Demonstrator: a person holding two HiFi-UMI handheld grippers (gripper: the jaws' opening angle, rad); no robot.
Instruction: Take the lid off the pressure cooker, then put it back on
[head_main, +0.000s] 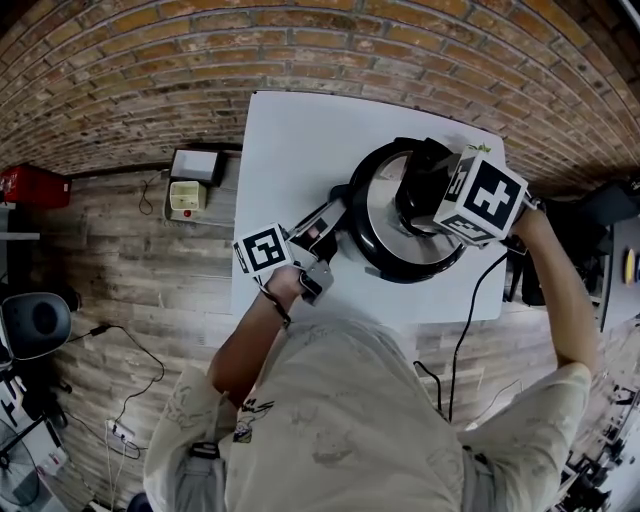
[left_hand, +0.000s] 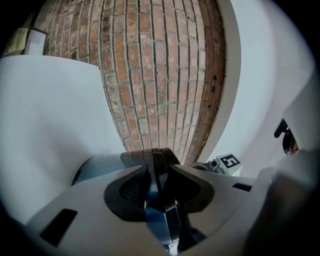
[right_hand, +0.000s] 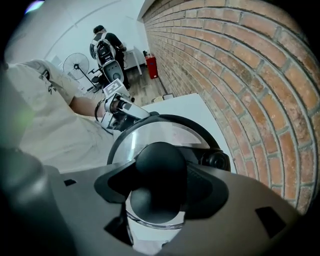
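The pressure cooker (head_main: 400, 268) stands on the right half of the white table (head_main: 290, 140). Its steel lid (head_main: 380, 215) with a black rim sits on the pot. My left gripper (head_main: 335, 215) points level at the pot's left side and is shut on the dark side handle (left_hand: 152, 160), which fills the space between its pads. From above, my right gripper (head_main: 415, 195) points down and is shut on the round black lid knob (right_hand: 160, 170). In the right gripper view the lid (right_hand: 135, 145) shines below the knob, with a black valve (right_hand: 217, 160) on its far rim.
A brick wall (head_main: 300, 40) runs behind the table. On the wooden floor to the left sit a beige device (head_main: 185, 195) and a red box (head_main: 35, 185), with cables. A black cable (head_main: 465, 310) hangs over the table's front edge. Far off, a person (right_hand: 107, 45) stands by a fan (right_hand: 76, 65).
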